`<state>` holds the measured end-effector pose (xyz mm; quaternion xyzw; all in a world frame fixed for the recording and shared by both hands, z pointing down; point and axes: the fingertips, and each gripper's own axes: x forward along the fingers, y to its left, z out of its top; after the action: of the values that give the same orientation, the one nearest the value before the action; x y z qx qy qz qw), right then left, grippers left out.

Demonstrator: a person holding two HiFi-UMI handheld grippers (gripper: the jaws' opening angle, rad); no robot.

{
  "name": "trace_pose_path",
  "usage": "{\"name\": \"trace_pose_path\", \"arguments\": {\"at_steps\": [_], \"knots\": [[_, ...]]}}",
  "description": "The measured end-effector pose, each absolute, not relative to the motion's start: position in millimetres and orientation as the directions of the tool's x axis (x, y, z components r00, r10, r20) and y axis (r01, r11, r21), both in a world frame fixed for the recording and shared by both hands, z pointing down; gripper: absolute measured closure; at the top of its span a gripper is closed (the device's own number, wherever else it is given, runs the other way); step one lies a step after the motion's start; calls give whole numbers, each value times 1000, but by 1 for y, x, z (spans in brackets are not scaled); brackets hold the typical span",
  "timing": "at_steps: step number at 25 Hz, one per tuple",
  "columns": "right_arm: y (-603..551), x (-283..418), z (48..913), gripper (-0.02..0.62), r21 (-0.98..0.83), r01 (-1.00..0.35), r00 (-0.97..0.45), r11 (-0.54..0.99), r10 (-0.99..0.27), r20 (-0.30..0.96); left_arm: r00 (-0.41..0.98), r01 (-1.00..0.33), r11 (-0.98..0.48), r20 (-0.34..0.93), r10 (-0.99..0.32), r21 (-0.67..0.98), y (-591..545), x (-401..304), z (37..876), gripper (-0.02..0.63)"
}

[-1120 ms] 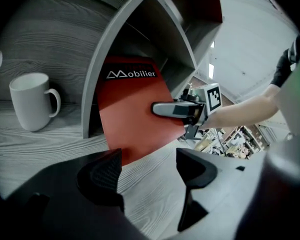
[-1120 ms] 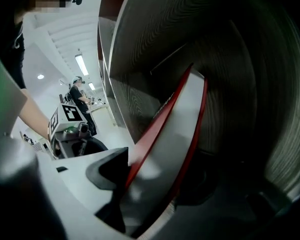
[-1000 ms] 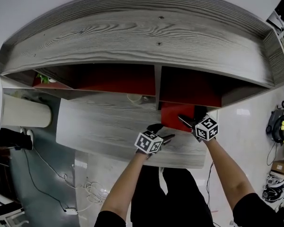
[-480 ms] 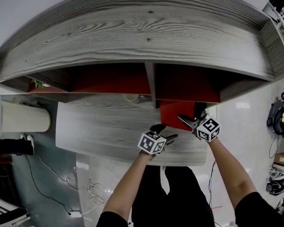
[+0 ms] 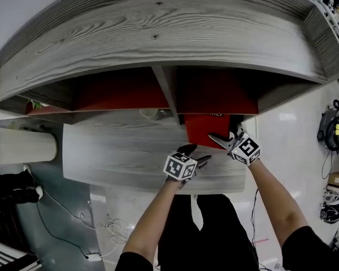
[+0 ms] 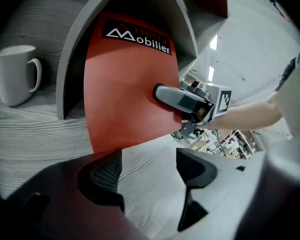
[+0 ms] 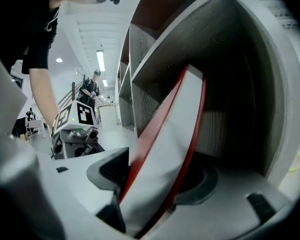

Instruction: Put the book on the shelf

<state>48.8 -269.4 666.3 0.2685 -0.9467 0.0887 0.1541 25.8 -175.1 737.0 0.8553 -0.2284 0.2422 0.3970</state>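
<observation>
Gripping the book (image 7: 165, 149), the right gripper (image 7: 157, 179) clamps both pads on its red covers. Left gripper (image 6: 149, 173) hovers wide open and empty over the ledge (image 6: 35, 134). Book leans tilted, far end inside the right cubby of the shelf (image 5: 158, 33). Mug (image 6: 15, 74) stands past the divider.

The book (image 5: 206, 133) is thin, with a red cover, white page edges and a black strip of white lettering (ending in "Mobilier"). It leans tilted, its far end inside the right-hand compartment of the grey wood-grain shelf (image 5: 158, 33), just beside the central divider. Its near edge is clamped in the right hand-held gripper (image 5: 224, 135).
</observation>
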Motion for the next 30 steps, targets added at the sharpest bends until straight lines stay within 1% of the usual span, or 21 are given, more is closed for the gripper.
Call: {"name": "trace_pose_path", "arguments": {"at_steps": [5, 9, 13, 15, 20, 24, 30], "knots": [[-274, 52, 673, 308, -80, -534, -798, 842, -470, 377, 761, -593, -607, 615, -206, 530, -179, 30, 741, 273], [-282, 52, 679, 299, -74, -554, -774, 829, -481, 412, 757, -607, -587, 613, -224, 535, -189, 30, 742, 273], [-291, 50, 687, 268, -60, -591, -729, 805, -501, 466, 744, -638, -553, 614, -262, 536, -202, 26, 744, 273], [-294, 49, 691, 258, -69, -606, -714, 792, -504, 486, 733, -645, -564, 627, -264, 516, -205, 25, 745, 273], [-298, 49, 697, 248, -102, -629, -700, 771, -505, 504, 744, -616, -603, 626, -234, 506, -205, 28, 744, 273], [-301, 49, 704, 238, -129, -658, -683, 741, -517, 516, 751, -611, -597, 618, -232, 519, -209, 27, 743, 273], [-305, 51, 712, 213, -128, -684, -659, 718, -534, 529, 792, -553, -624, 581, -189, 551, -203, 49, 738, 273]]}}
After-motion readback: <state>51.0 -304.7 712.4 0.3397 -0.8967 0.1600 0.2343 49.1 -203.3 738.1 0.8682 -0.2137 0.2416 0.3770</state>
